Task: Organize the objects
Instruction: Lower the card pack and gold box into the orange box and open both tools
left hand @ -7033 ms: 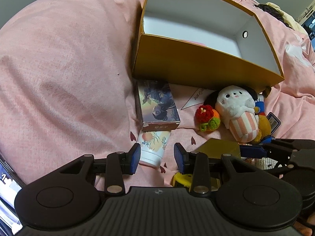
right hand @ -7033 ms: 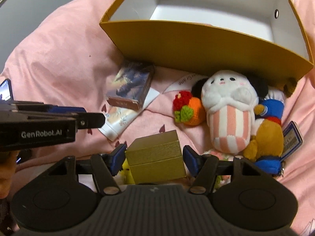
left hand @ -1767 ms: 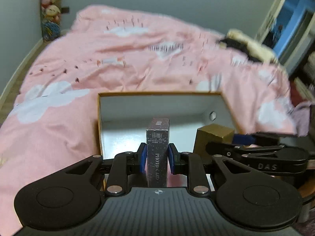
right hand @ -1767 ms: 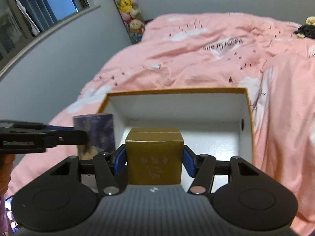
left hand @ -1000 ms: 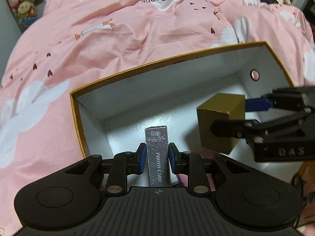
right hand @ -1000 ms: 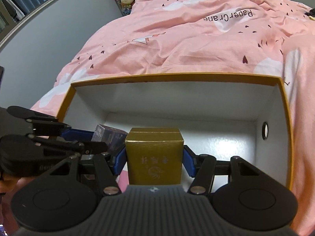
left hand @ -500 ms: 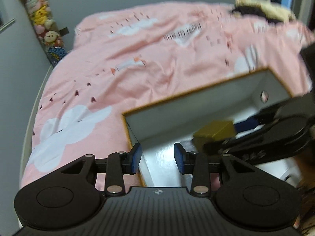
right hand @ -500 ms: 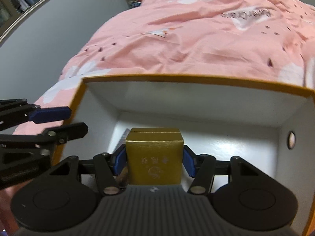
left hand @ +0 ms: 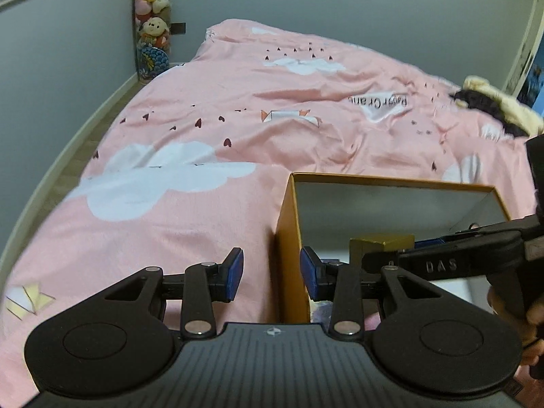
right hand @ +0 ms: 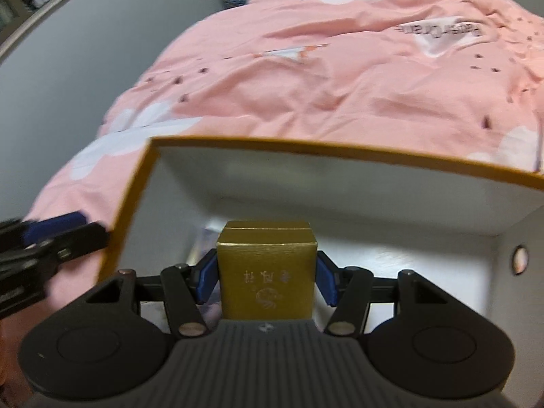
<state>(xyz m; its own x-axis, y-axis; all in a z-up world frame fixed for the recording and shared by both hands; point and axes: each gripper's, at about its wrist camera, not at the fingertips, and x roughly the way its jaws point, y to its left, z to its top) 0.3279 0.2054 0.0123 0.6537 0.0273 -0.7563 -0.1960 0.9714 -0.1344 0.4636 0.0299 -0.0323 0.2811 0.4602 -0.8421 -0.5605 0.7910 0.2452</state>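
Holding: right gripper [right hand: 267, 280] jaws clamped the gold box [right hand: 267, 273] by its sides, inside the bin [right hand: 340, 183] on the bed [left hand: 272, 108].
Left gripper [left hand: 272, 273]: jaws apart, empty.
Handling: likely light, stiff; flat sides suited gripping.

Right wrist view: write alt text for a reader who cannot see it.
The right gripper clamps a small gold box over the open, white-lined cardboard box on a pink bedspread. The left gripper is outside its left wall.
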